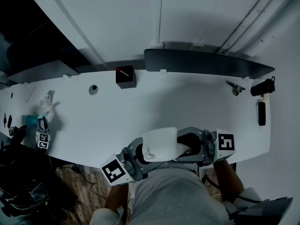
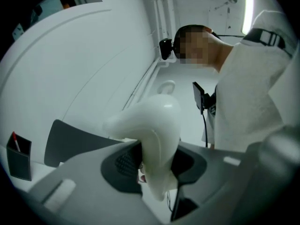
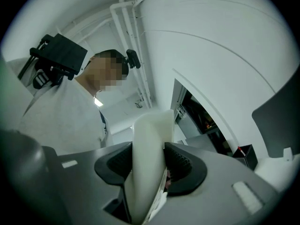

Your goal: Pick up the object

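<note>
A white, slightly translucent plastic container (image 1: 159, 143) hangs just above the near edge of the white table (image 1: 140, 111), close to my body. My left gripper (image 1: 142, 154) grips its lower left side. My right gripper (image 1: 185, 146) grips its right side. In the left gripper view the container (image 2: 154, 125) bulges out between the dark pads (image 2: 123, 162), which press on it. In the right gripper view its flat wall (image 3: 147, 144) stands upright, squeezed between both pads (image 3: 183, 162). What is inside the container is hidden.
A black box holding a red-tipped pen (image 1: 125, 77) stands at the table's far side, next to a long dark panel (image 1: 206, 63). Black tools (image 1: 261, 112) lie at the right end. Small bottles (image 1: 42, 121) and a marker cube sit at the left end.
</note>
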Demonstrator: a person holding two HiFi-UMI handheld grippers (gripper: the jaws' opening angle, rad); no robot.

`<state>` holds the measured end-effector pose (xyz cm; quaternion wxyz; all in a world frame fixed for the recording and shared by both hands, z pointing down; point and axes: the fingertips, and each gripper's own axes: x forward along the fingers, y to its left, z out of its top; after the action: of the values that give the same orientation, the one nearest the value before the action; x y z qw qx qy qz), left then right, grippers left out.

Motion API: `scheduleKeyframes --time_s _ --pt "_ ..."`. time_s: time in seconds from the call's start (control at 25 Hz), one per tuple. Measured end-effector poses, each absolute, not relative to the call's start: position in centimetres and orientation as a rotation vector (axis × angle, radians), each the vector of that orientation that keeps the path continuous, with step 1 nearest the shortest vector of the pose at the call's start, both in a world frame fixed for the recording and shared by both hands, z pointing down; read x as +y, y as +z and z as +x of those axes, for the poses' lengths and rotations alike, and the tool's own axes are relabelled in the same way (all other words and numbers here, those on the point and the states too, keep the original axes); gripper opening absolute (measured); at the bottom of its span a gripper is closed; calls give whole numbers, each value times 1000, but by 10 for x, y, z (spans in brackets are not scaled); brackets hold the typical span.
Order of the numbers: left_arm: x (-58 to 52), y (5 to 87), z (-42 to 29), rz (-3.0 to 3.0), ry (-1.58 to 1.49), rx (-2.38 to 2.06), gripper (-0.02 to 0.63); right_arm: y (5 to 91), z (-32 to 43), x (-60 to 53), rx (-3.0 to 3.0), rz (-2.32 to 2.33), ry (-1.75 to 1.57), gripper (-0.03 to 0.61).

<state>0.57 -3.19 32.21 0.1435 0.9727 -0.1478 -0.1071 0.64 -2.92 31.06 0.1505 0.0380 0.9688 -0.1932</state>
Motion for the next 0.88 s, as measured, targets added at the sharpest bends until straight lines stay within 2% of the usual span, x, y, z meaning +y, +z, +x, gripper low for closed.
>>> scheduleKeyframes --time_s 0.36,0.56,0.72,0.8,0.88 --pt "-31 326 5 2838 -258 -453 141 312 3 -28 2877 112 -487 196" --pt "-37 321 -12 2782 -350 -508 141 315 21 -40 2901 -24 -467 196" --pt "-46 321 -25 2828 -302 -644 141 315 35 -49 2925 -146 -428 157" --pt "-51 326 -27 2865 -222 -737 141 316 39 -56 2945 -250 -381 111" --pt "-55 334 -28 2887 -143 -831 141 320 41 -66 2990 -411 -293 29"
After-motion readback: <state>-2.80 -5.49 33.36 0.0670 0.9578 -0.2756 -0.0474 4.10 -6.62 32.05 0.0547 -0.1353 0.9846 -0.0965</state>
